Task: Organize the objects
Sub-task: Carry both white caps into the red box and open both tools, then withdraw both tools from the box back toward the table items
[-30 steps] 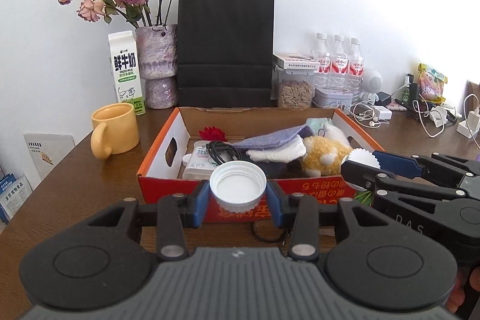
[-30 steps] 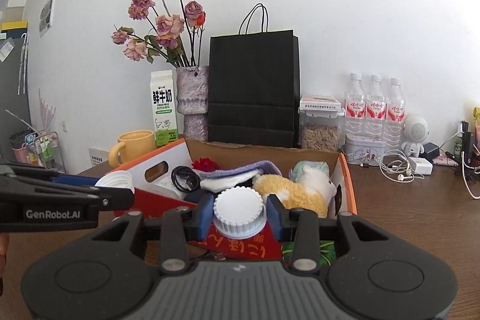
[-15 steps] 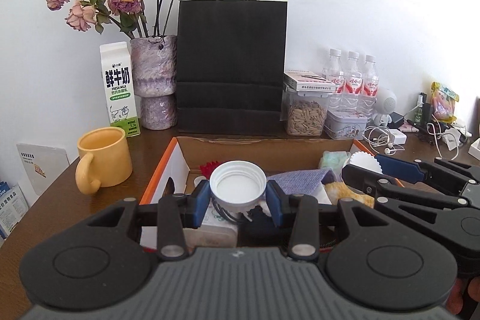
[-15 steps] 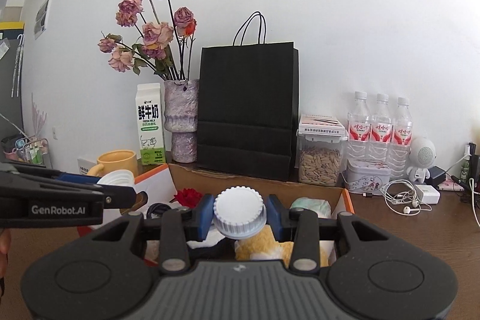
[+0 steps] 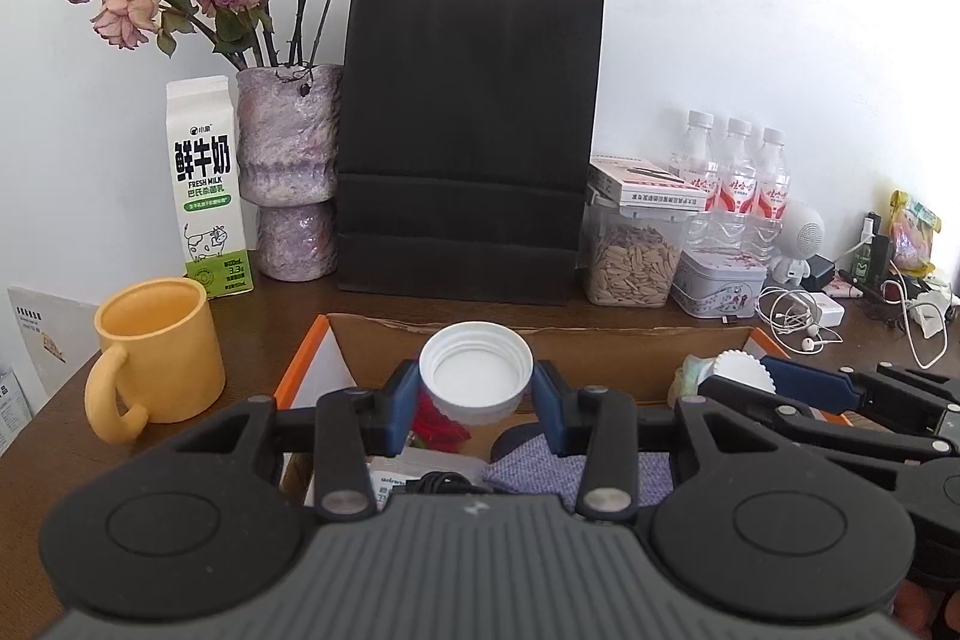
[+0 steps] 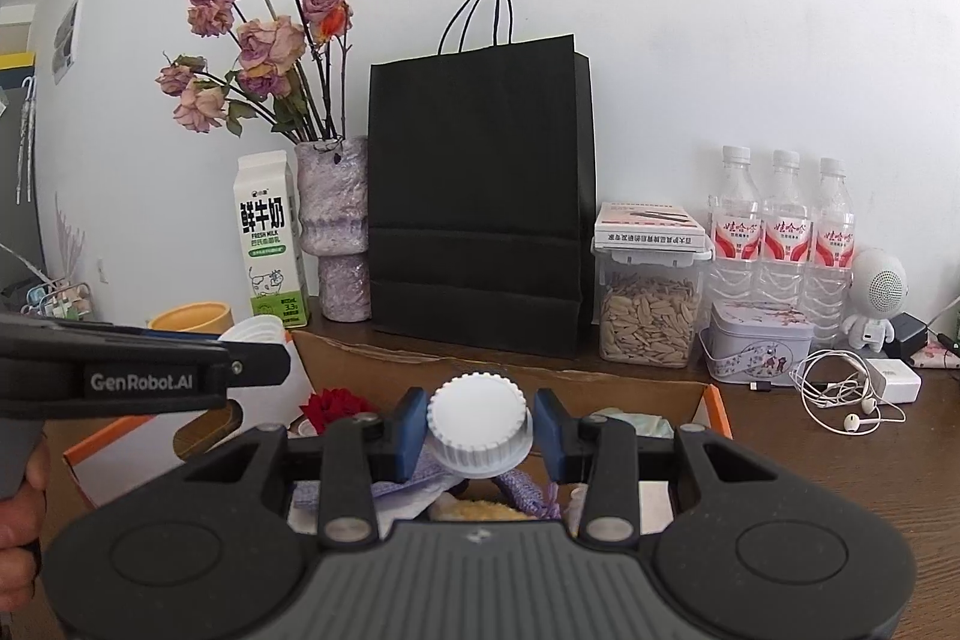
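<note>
Both my grippers carry a white cap above the open cardboard box on the table.

The brown table (image 5: 72, 436) bears the black paper bag (image 5: 471, 142) at the back wall, and in front of it the cardboard box (image 5: 540, 340) holding cloth and a plush toy. A yellow mug (image 5: 159, 349) stands left of the box. My left gripper (image 5: 476, 388) is closed on a wide white lid (image 5: 476, 376), hollow side toward the camera, over the box's far end. My right gripper (image 6: 480, 427) is clamped on a ribbed white bottle cap (image 6: 480, 424), also over the box, just beside the left one.
</note>
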`<state>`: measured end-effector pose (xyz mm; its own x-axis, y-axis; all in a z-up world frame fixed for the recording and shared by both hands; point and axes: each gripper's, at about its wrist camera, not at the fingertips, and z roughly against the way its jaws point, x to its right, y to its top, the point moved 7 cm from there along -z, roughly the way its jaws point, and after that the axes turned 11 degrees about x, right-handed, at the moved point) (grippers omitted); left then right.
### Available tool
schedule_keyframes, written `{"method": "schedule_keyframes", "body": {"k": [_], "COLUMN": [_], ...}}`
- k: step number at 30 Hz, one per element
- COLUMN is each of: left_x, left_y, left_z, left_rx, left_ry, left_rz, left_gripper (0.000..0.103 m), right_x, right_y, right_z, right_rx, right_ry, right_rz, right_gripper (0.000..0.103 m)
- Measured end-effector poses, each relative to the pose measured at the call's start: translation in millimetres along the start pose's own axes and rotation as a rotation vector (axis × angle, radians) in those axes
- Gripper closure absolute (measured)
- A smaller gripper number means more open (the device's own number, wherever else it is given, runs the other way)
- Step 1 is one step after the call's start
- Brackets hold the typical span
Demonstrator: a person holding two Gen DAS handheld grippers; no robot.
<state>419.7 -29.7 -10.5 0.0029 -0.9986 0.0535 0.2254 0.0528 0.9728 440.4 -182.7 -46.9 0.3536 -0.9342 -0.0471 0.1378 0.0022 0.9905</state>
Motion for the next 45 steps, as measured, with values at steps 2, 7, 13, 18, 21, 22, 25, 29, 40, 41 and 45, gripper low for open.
{"method": "schedule_keyframes", "body": {"k": [2, 7, 13, 18, 21, 22, 25, 29, 40, 41, 45], "left_x": [-1.8, -2.2, -1.5, -3.7, -3.7, -4.1, -4.6, -4.0, -8.6, -9.8, -14.0], "left_y": [-1.1, -3.5, -2.9, -2.1, -4.3, -4.8, -4.5, -3.8, -7.3, -9.8, -19.1], "left_z": [-3.5, -5.1, -3.0, -3.0, -4.9, -5.2, -4.9, -1.7, 35.2, 39.9, 57.8], "left_rx": [-0.007, -0.019, -0.011, -0.012, -0.024, -0.026, -0.025, -0.024, -0.002, -0.007, -0.025], "left_ry": [0.0, -0.005, -0.002, 0.02, 0.024, 0.025, 0.027, 0.03, 0.052, 0.056, 0.064], "left_rz": [-0.001, -0.005, -0.011, -0.006, -0.006, -0.004, -0.001, 0.002, 0.008, 0.012, 0.016], "left_gripper": [0.062, 0.061, 0.015, 0.0, 0.0, 0.0, 0.0, 0.0, 0.0, 0.0, 0.0], "right_x": [1.4, -0.3, 1.4, 3.8, 3.0, 2.6, 2.3, 0.6, -11.3, -12.1, -16.2], "right_y": [-2.2, -8.9, -9.2, -6.1, -6.8, -7.2, -7.5, -7.4, -12.2, -13.8, -22.5], "right_z": [-2.4, -3.6, -1.2, 1.7, 1.2, 0.9, 0.6, 1.0, 32.3, 36.8, 59.4], "right_rx": [-0.009, -0.031, -0.04, -0.018, -0.02, -0.021, -0.021, -0.021, -0.008, -0.009, -0.004], "right_ry": [-0.002, -0.002, -0.021, -0.045, -0.048, -0.047, -0.05, -0.047, -0.044, -0.046, -0.056], "right_rz": [-0.003, 0.004, -0.003, -0.009, -0.005, -0.003, -0.001, 0.0, 0.032, 0.033, 0.044], "right_gripper": [0.066, 0.066, 0.052, 0.019, 0.017, 0.016, 0.013, 0.012, 0.007, 0.006, 0.003]}}
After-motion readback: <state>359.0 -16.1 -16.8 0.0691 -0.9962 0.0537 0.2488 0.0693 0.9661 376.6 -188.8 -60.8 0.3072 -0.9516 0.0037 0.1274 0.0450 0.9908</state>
